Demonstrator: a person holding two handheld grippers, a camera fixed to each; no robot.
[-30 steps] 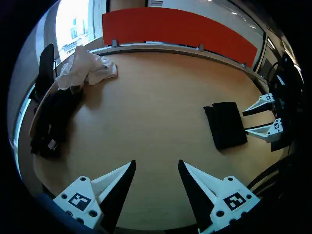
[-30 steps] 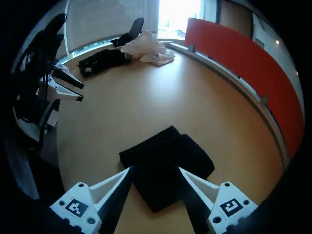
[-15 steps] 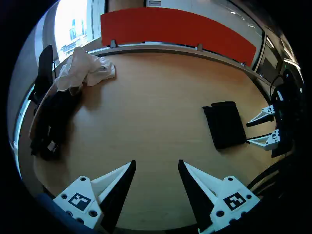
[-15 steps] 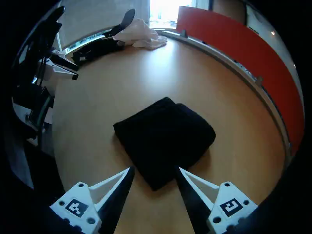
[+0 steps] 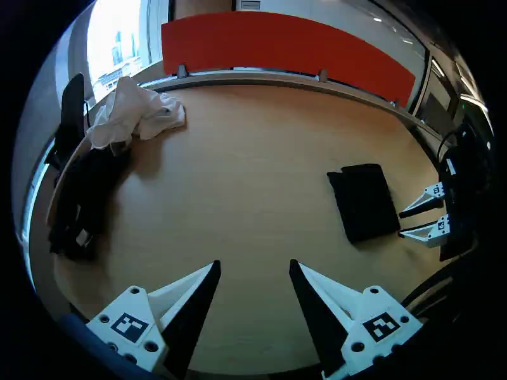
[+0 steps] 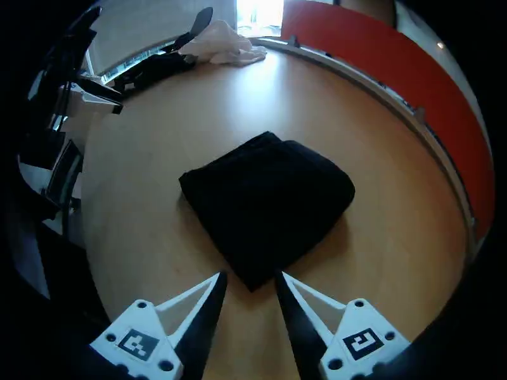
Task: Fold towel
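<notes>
The black towel (image 6: 269, 202) lies on the table (image 5: 253, 171) as a compact, thick rectangle of several layers, so the folding looks all but done. Its near corner points into the gap of the right gripper (image 6: 250, 275), whose fingers stand partly apart with nothing clamped. Whether they touch the cloth or hang just above it cannot be told. The left gripper (image 5: 253, 265) is well apart from the towel, over bare wood, wide open and empty. Far off at the table's edge sit a white cloth heap (image 5: 136, 114) and a dark bundle (image 5: 89, 190), with a red panel (image 5: 285, 44) along the back. The main risk is at that corner. If the right gripper closed there, it would likely catch only the top layer or two, and a lift would peel the stack open. A push would slide the towel across the smooth wood, since the left gripper is too far away to pin it.
</notes>
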